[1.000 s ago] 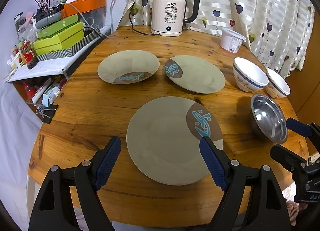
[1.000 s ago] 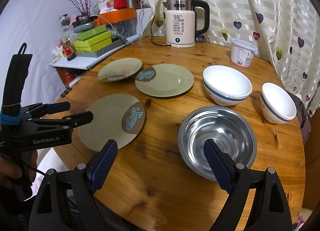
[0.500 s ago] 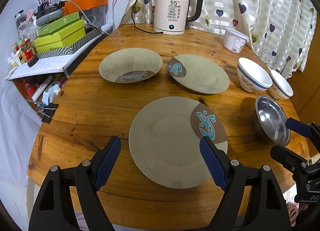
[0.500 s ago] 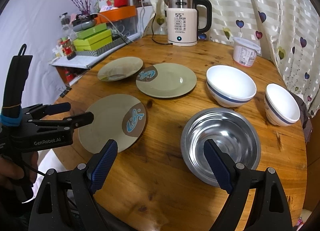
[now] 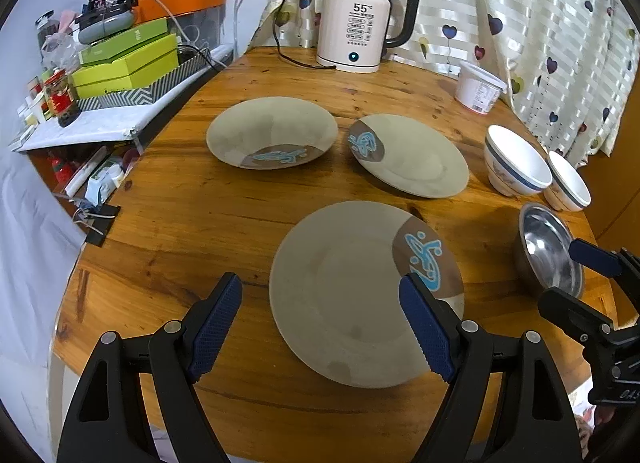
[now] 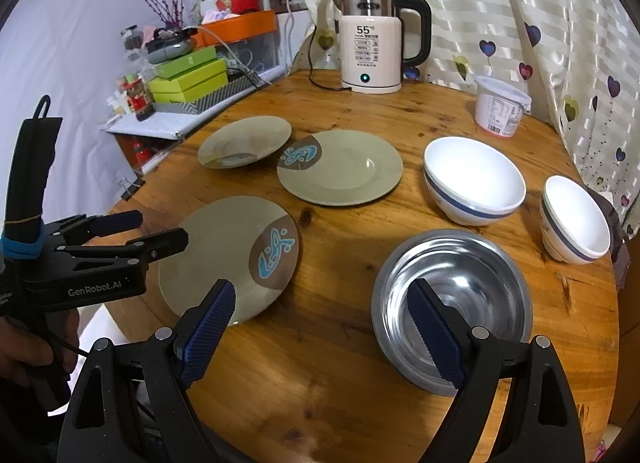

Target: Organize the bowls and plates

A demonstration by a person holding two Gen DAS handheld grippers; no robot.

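Round wooden table point(image 5: 168, 223) by heart-print curtain point(image 5: 540, 23), white electric kettle point(image 5: 356, 23) at back.
Left gripper point(image 5: 320, 323) released, jaws wide over near grey-green fish-motif plate point(image 5: 352, 295); right gripper point(image 6: 320, 327) released, its right finger over steel bowl point(image 6: 472, 283) rim.

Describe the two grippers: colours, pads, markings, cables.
Both are black plastic clamp-style frames with silver pivot rivets and ribbed dark-blue pads. The left gripper carries white "GenRobot.AI" lettering on its side, a tall black handle wrapped with a blue band, and a thin black cable near the bare hand. The right gripper shows no legible marking.
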